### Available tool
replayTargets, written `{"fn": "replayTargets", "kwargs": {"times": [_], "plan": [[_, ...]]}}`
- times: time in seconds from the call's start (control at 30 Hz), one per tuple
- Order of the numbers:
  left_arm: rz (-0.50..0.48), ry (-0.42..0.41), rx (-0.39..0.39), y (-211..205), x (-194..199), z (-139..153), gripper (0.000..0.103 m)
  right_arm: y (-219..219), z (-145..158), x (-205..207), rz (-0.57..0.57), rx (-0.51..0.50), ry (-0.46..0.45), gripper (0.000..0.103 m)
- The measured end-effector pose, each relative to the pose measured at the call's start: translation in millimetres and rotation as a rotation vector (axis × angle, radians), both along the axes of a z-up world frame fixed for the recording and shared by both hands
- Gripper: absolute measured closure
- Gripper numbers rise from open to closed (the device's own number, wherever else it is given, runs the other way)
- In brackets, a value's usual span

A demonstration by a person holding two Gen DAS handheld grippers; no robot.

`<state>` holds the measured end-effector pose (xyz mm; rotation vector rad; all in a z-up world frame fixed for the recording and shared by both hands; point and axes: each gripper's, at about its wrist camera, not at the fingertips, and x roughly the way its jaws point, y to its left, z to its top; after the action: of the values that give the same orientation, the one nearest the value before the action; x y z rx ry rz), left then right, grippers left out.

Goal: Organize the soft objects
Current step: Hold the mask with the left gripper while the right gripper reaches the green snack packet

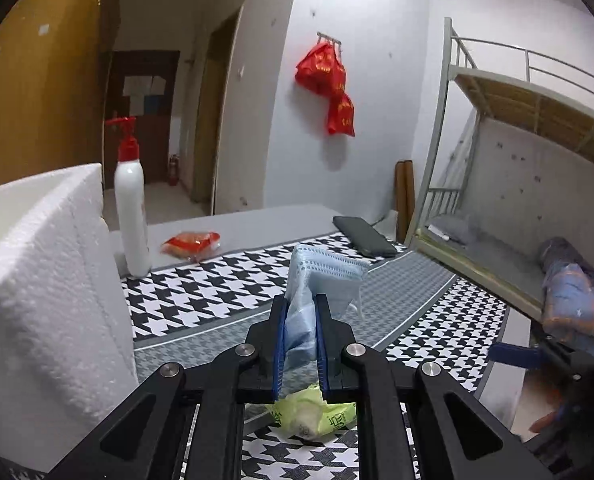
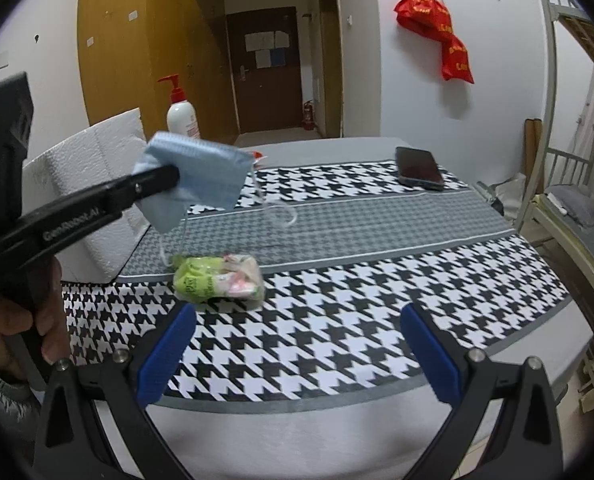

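My left gripper [image 1: 301, 304] is shut on a light blue face mask [image 1: 325, 276] and holds it in the air above the houndstooth cloth [image 1: 217, 288]. From the right wrist view the mask [image 2: 193, 176] hangs from the left gripper [image 2: 169, 178], ear loops dangling, beside the white foam box [image 2: 93, 184]. A green-and-white soft packet [image 2: 217, 278] lies on the cloth below it; it also shows under the left fingers [image 1: 313, 412]. My right gripper [image 2: 297, 320] is open and empty near the table's front edge.
The foam box [image 1: 45, 280] stands at the left. A white pump bottle [image 1: 131, 208] and a red packet [image 1: 191, 243] sit behind it. A black phone [image 2: 419, 168] lies at the far right of the table. A bunk bed [image 1: 517, 200] stands to the right.
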<state>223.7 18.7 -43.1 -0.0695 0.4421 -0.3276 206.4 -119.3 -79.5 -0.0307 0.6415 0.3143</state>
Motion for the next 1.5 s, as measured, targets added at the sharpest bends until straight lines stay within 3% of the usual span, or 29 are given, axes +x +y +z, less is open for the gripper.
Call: {"fn": "replayTargets", "kwargs": {"times": [0.3, 0.6, 1.0, 1.07, 1.13, 1.3, 1.5], "plan": [[0.034, -0.028, -0.028, 14, -3, 7, 0.089, 35, -8, 18, 0.107, 0.004, 0.041, 0.0], [0.058, 0.024, -0.049, 21, 2, 2, 0.089, 55, -18, 41, 0.143, -0.027, 0.099, 0.0], [0.058, 0.019, -0.072, 27, -2, 4, 0.089, 77, -29, 61, 0.178, -0.095, 0.119, 0.0], [0.057, 0.022, -0.071, 28, -2, 3, 0.089, 79, -32, 65, 0.179, -0.112, 0.115, 0.005], [0.056, 0.022, -0.07, 27, -2, 4, 0.089, 81, -35, 68, 0.17, -0.137, 0.124, 0.023], [0.057, 0.022, -0.066, 27, -2, 4, 0.089, 77, -36, 70, 0.158, -0.135, 0.126, 0.03], [0.056, 0.023, -0.069, 25, 0, 4, 0.089, 70, -33, 70, 0.147, -0.118, 0.122, 0.031]]}}
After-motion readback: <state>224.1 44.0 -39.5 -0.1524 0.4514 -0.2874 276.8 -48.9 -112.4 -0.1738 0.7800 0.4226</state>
